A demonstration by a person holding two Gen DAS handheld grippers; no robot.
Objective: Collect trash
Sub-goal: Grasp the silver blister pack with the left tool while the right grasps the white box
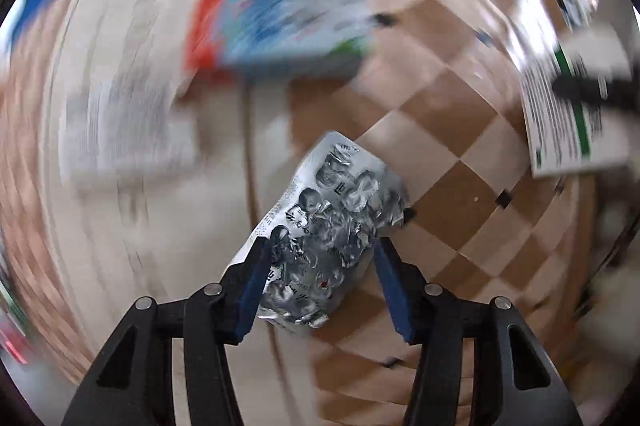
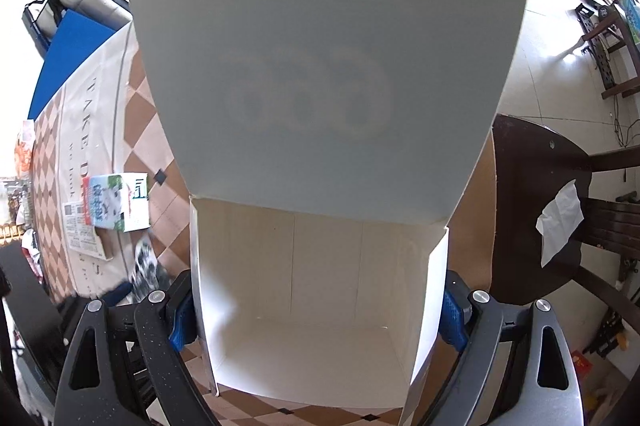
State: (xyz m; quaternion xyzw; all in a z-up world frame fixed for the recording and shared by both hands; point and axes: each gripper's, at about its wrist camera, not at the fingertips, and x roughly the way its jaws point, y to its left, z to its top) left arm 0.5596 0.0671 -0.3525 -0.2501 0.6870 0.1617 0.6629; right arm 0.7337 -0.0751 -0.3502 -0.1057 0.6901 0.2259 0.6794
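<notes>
Trash collection, under way: left gripper (image 1: 320, 258) clamping crumpled foil pill pack (image 1: 332, 226) beside white box (image 2: 320, 266), itself clamped open and empty by right gripper (image 2: 320, 310); milk carton (image 2: 116, 202) left of box, uncollected.

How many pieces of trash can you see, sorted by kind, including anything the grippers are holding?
Foil blister packs: 1, held in the left gripper
Milk cartons: 1
Printed leaflets: 1
Crumpled tissues: 1
Total: 4, plus the white box in the right gripper
</notes>
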